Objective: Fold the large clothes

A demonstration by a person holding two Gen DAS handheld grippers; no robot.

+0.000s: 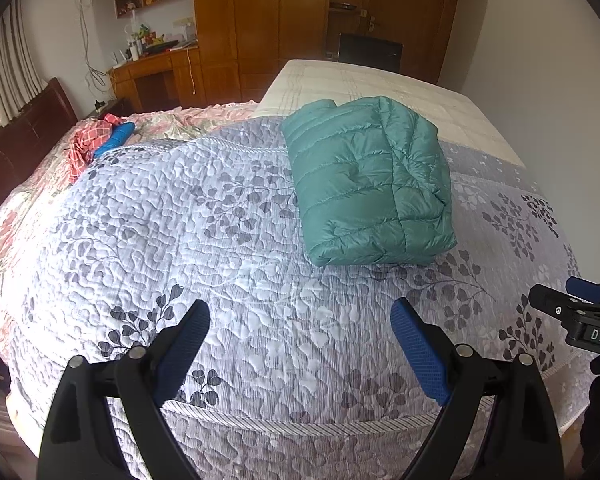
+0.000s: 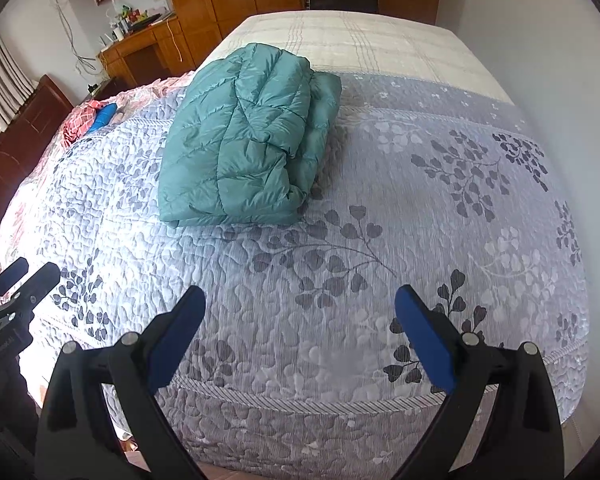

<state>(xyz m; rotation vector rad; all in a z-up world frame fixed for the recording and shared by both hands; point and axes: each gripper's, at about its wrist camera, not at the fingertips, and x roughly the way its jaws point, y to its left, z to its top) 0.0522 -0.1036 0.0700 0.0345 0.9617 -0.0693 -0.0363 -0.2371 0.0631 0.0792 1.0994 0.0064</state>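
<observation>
While jacket [image 1: 370, 180] lies folded on quilt [image 1: 220, 240], both grippers gape empty

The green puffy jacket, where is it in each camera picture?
Left wrist view: the green puffy jacket lies folded right of centre, in the upper half, on the grey leaf-print quilt.
Right wrist view: the same jacket sits left of centre, in the upper half.
Shared landmark: the blue thing on the red checked cloth, far left of the jacket in both views.
</observation>
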